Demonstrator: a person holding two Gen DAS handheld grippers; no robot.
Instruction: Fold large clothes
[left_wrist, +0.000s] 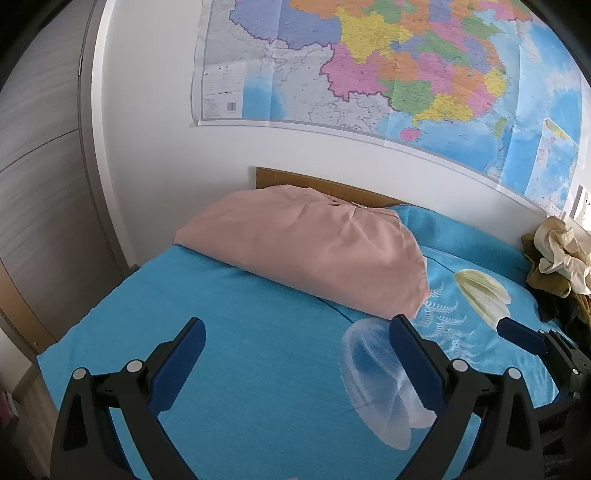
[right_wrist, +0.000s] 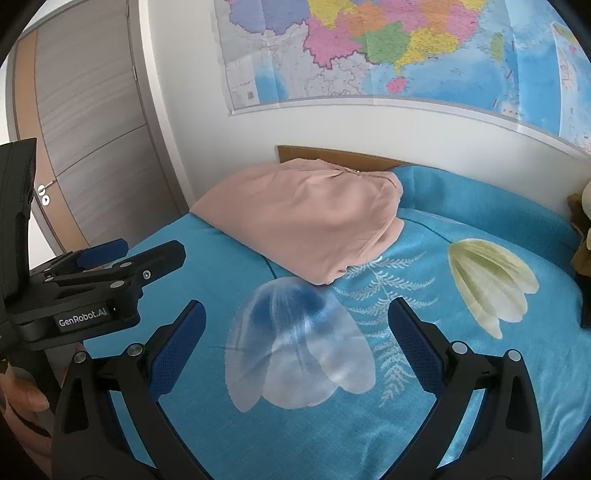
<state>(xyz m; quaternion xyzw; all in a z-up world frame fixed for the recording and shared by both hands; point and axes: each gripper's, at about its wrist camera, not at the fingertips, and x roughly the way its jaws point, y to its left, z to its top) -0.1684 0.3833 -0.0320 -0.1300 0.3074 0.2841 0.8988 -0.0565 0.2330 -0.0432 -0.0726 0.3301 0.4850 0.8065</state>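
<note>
Wide-apart jaws; pink garment (right_wrist: 306, 218) folded, rumpled, on bed (right_wrist: 461, 369).

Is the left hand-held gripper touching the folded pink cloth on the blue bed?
Apart. In the left wrist view, the open left hand-held gripper shows bare blue flowered bedsheet between its fingertips and the folded pink cloth.

**Bed with 1 folded thing on it**

So the bed (left_wrist: 229, 354) has a bright blue sheet with big tulip prints. A folded pink garment (left_wrist: 306, 251) sits at the far end by the wooden headboard (left_wrist: 314, 184). Some crumpled beige and brownish clothes (left_wrist: 561, 258) are piled at the right edge.
</note>
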